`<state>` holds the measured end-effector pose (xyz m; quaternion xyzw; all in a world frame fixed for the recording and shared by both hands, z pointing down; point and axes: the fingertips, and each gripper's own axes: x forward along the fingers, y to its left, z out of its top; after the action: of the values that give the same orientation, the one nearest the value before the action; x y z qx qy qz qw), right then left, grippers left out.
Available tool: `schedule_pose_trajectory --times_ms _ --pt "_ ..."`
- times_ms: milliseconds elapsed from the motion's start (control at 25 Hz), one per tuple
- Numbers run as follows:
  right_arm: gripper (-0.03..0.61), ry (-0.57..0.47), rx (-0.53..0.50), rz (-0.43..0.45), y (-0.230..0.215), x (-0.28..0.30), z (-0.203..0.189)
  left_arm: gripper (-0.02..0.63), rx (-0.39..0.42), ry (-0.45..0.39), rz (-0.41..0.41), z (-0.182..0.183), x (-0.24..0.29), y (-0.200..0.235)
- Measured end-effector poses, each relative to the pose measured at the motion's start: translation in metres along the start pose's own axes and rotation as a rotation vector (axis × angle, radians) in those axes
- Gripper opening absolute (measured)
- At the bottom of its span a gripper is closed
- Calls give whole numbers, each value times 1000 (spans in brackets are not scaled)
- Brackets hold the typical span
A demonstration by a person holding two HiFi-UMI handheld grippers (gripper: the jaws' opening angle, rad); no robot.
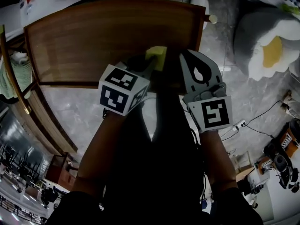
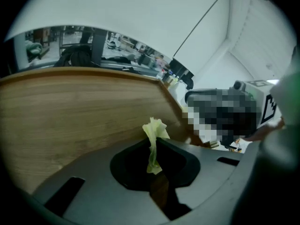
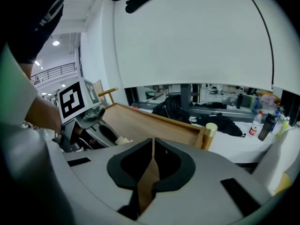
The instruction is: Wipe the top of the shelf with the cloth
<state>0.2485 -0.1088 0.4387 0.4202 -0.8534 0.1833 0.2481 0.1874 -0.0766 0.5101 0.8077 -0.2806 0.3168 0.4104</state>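
The brown wooden shelf top (image 1: 93, 36) fills the upper middle of the head view. My left gripper (image 1: 151, 62) is shut on a yellow-green cloth (image 1: 156, 55) at the shelf's near edge. In the left gripper view the cloth (image 2: 153, 142) stands pinched between the jaws, with the wood grain (image 2: 70, 111) beyond. My right gripper (image 1: 187, 55) hovers just right of the cloth, over the shelf's near right part, jaws shut with nothing in them. In the right gripper view its tips (image 3: 153, 142) meet, and the left gripper (image 3: 82, 118) shows at the left.
The shelf has a raised rim and a brass-capped corner post (image 1: 212, 18). A white and yellow cushion (image 1: 267, 46) lies on the grey floor at the right. A power strip with cable (image 1: 239, 124) lies near my right side. A wooden rail (image 1: 33, 111) runs down the left.
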Motion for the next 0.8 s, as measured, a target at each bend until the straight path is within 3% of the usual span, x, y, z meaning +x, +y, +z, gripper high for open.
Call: schedule_pose_trajectory --times_ms 520,800 --pt "26 33 -1 126 115 91 35 35 -59 -17 189 -52 -113 148" --pt "26 21 -10 145 165 133 54 35 -79 -22 278 -75 -175 225"
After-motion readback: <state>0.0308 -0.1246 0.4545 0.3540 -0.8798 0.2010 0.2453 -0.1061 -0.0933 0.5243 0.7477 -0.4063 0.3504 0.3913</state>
